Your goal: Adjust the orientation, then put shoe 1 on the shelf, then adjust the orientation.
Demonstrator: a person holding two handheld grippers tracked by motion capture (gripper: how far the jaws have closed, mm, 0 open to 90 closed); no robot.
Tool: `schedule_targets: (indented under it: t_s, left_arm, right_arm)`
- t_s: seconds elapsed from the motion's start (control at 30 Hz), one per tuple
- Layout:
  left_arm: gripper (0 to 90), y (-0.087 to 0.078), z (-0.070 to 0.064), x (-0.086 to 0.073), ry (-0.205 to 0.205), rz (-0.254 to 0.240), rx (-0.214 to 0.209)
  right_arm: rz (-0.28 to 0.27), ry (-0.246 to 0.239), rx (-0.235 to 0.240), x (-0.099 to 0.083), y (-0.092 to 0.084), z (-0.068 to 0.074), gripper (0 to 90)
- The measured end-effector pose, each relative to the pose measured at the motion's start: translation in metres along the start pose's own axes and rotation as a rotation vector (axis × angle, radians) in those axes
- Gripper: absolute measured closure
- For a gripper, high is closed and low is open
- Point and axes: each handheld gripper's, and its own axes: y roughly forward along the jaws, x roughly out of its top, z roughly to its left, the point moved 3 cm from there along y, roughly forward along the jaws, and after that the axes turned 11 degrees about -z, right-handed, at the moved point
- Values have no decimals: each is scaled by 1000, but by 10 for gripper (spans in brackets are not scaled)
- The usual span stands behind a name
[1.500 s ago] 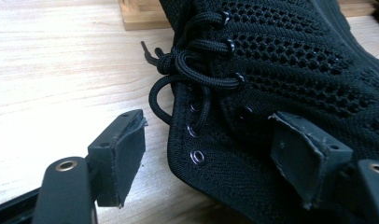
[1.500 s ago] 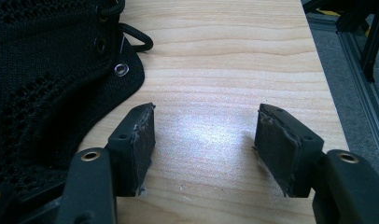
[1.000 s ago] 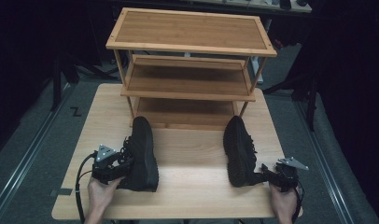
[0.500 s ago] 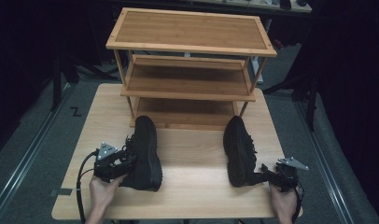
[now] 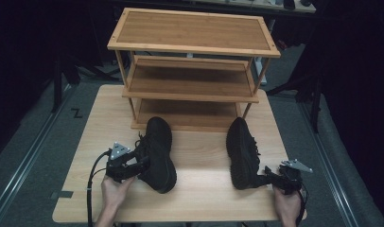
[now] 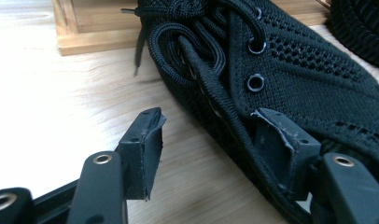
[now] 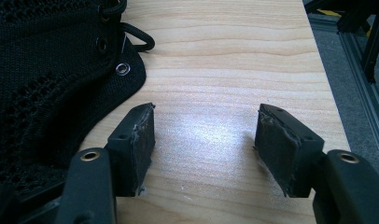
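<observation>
Left shoe, black knit, on counter just in front of rack. Toe toward bottom shelf, heel swung a bit toward centre, prob. angled to offer its lace side for a bite.

Left gripper in from shoe's left, approx. mid-length. In left gripper view, fingers apart: one free over bare wood, touching nothing; other up against knit upper below the eyelets. So upper's edge between the two, not clamped yet. Looks like set-up for a pinch on the side wall, i.e. a firmer part to lift by than the laces.

Right shoe well apart to the right, also toe toward rack. Right gripper low at its heel. Fingers wide apart, nothing but wood between them, shoe just beside the nearer one. Prob. parked for a heel grab.

No shoes on any rack level, open front facing the pair. Hence toes-first layout: straight lift or slide in, no turning needed. Judging by that, early stage, pair not yet stowed.
</observation>
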Motion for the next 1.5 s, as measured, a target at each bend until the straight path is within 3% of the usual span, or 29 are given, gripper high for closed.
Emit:
schedule_targets:
  t_s: [0.4,0.7,0.87,0.93,1.03,1.1,1.23,1.37,1.5]
  left_arm:
    - [404,13,-18,10,28,-10,-5]
    - [376,29,-45,12,84,24,-30]
    - [386,30,-46,11,50,64,-44]
    - [462,31,-48,10,30,96,-69]
    - [576,34,-52,9,86,113,-26]
    - [683,34,-53,9,91,108,-24]
    - [759,35,-54,9,100,104,7]
    - [833,33,-52,13,70,76,13]
    - [875,31,-53,16,14,52,-22]
  right_arm:
    - [1,1,4,0,0,0,381]
    - [1,4,5,0,0,0,381]
    - [2,1,5,0,0,0,381]
    - [4,0,5,0,0,0,381]
    - [3,-1,5,0,0,0,382]
    - [4,-1,5,0,0,1,382]
    - [4,-1,4,0,0,1,381]
    - [5,1,4,0,-1,1,381]
    - [5,2,4,0,-1,1,382]
